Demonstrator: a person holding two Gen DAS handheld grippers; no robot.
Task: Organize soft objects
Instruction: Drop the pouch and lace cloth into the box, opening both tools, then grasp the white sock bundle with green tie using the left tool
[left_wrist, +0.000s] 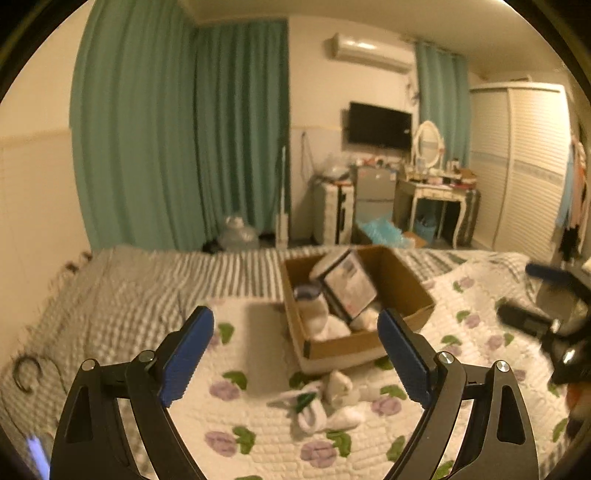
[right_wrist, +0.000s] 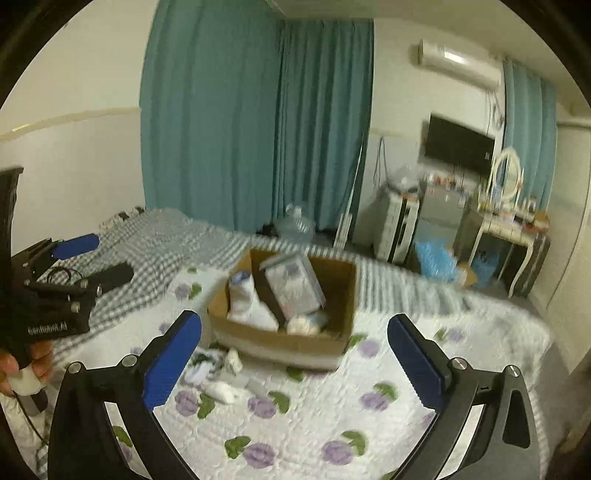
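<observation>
The left gripper hung over the bed with its blue pads spread wide and nothing between them. The right gripper was the same: wide apart, empty, held above the quilt.

Just past the left gripper's fingertips, toward six o'clock of the cardboard box, lay a small heap of white socks on the flowered quilt, one with a green mark on it. In the right wrist view the same heap sat at about seven o'clock of the box, near the left pad of that gripper, just beside the box's near wall but apparently not touching it.

Inside the box stood a white sock or soft roll with a bluish top at the nine o'clock side, a flat packaged item leaning at the centre, and more white soft pieces low at five o'clock; blur hid their exact shape.

The socks looked light, limp and easily squashed, with no risk of breakage. They would likely sag and trail if pinched by an edge, so the thick bunched middle of one sock seemed the better place to close on. The knit should grip the ribbed pads well. Lying tangled, one sock might drag a neighbour along.
</observation>
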